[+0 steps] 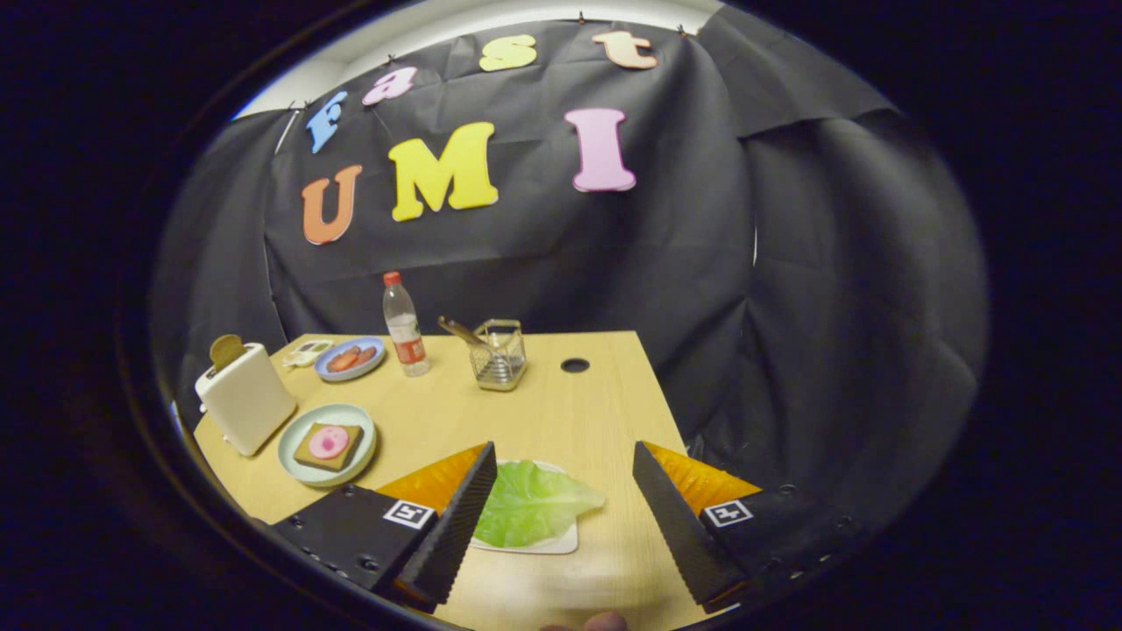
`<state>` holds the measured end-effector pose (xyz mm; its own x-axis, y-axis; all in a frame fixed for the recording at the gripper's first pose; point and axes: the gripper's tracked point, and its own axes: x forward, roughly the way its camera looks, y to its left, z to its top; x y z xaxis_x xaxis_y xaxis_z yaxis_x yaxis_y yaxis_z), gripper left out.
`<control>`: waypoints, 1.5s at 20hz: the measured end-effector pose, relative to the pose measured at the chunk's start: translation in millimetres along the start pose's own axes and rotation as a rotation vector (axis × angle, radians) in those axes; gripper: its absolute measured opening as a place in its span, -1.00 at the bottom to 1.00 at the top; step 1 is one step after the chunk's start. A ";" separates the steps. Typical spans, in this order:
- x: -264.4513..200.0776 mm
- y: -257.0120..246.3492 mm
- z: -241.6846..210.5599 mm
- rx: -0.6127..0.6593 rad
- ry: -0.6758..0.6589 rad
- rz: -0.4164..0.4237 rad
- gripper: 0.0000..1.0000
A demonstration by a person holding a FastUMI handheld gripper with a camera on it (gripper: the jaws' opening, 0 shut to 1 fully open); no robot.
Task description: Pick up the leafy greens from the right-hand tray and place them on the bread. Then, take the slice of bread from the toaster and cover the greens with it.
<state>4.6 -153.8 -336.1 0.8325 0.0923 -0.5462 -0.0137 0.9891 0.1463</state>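
Note:
A flat green lettuce leaf (532, 504) lies on a small white tray (563, 543) on the wooden table. My gripper (565, 486) hovers above it, open; the leaf sits between the fingers, nearer the left finger (460, 526), with nothing touching it. Further off to the left, a pale round plate (298, 434) holds a slice of brown bread (326, 447) topped with a pink round slice (328, 442). Behind that plate stands a cream toaster (245, 396) with a bread slice (227, 350) sticking out of its slot.
At the back of the table stand a blue plate of red slices (351, 358), a clear water bottle (404, 326) and a wire basket with a utensil (498, 354). A round cable hole (575, 365) lies beyond. The table's right edge (662, 394) falls off just past the right finger.

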 end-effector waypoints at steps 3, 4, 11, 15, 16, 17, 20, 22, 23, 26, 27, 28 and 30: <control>39.1 -10.3 -33.8 0.018 0.085 0.001 0.92; 52.0 -9.4 -44.9 0.027 0.113 0.006 0.92; 87.2 -6.6 -87.6 0.101 0.249 0.052 0.90; 94.0 -3.7 -87.9 0.099 0.265 0.033 0.19; 92.7 -4.6 -84.5 0.096 0.257 0.024 -0.05; 91.2 -5.9 -78.5 0.094 0.242 0.015 -0.28; 88.2 -3.1 -70.9 0.065 0.229 -0.014 -0.99; 82.4 1.6 -60.8 0.074 0.215 -0.012 -0.99; 77.4 4.5 -53.6 0.074 0.200 -0.009 -0.99; 63.1 21.9 -28.9 0.086 0.171 0.017 -1.00; 58.4 28.7 -20.5 0.096 0.163 0.027 -1.00; 53.8 34.5 -11.5 0.096 0.155 0.030 -1.00; 43.9 47.7 5.6 0.090 0.136 0.036 -1.00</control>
<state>43.6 -103.1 -348.5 0.7499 0.1484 -0.6447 0.0122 0.9713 0.2377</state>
